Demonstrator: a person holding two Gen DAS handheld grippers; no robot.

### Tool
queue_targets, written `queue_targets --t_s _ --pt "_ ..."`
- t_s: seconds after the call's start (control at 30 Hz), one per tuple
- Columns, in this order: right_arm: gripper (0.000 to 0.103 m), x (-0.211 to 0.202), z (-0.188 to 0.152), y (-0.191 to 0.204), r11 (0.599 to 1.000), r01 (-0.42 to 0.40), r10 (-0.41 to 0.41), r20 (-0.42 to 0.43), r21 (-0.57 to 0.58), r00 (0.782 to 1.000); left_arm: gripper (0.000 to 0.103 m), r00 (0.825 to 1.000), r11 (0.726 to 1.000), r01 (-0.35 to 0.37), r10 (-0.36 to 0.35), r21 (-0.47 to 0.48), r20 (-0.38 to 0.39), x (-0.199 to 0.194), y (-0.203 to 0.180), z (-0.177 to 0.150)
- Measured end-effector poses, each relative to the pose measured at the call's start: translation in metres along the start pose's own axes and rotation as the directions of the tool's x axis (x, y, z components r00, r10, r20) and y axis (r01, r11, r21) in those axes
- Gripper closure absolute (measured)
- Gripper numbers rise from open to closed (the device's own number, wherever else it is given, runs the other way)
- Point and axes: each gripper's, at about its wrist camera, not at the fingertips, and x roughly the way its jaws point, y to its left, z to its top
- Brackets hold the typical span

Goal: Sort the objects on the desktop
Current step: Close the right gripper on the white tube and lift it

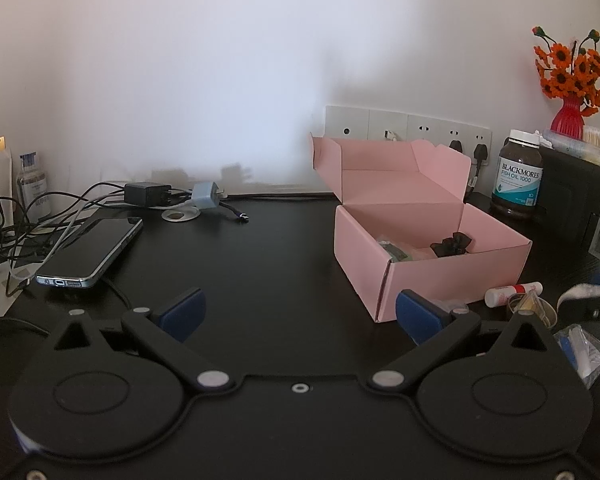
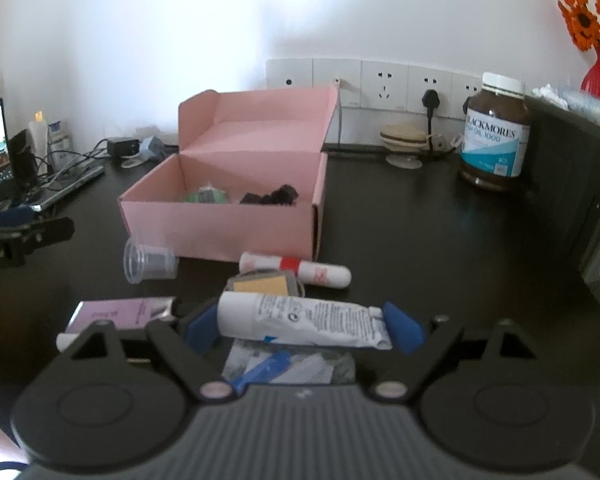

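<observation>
Nearest my right camera, my right gripper (image 2: pixel 305 326) has the white tube (image 2: pixel 300 322) lengthwise between its blue pads: jaws stand wide, each pad at an end of the tube, cap end at the left pad, crimped tail at the right. It looks gripped end to end and lifted just clear of the clutter, though I cannot be sure it is off the desk (image 2: pixel 420 240). So its long axis runs straight across my view, level. I judge this the carrying step: next I must bring it forward over the pink box (image 2: pixel 220 224), past the small red-banded tube (image 2: pixel 296 269) and the tipped clear cup (image 2: pixel 148 264), and let go above the open compartment. My left gripper (image 1: pixel 298 314) hangs wide open and empty over bare desk, left of the box.
</observation>
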Motion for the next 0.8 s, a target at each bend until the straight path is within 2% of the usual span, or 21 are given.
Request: queue_targets --t_s 0.43,0.8 --pt "0.016 -0.008 0.049 0.012 0.998 -0.014 0.018 0.05 -0.067 0.999 0.0 1.0 1.0 0.003 -0.003 -0.001 0.002 0.0 0.001 0.0" --pt "0.016 0.006 0.069 0.022 0.99 -0.01 0.017 0.05 -0.137 0.999 0.0 0.999 0.999 0.039 -0.04 0.032 0.009 -0.003 -0.005 -0.001"
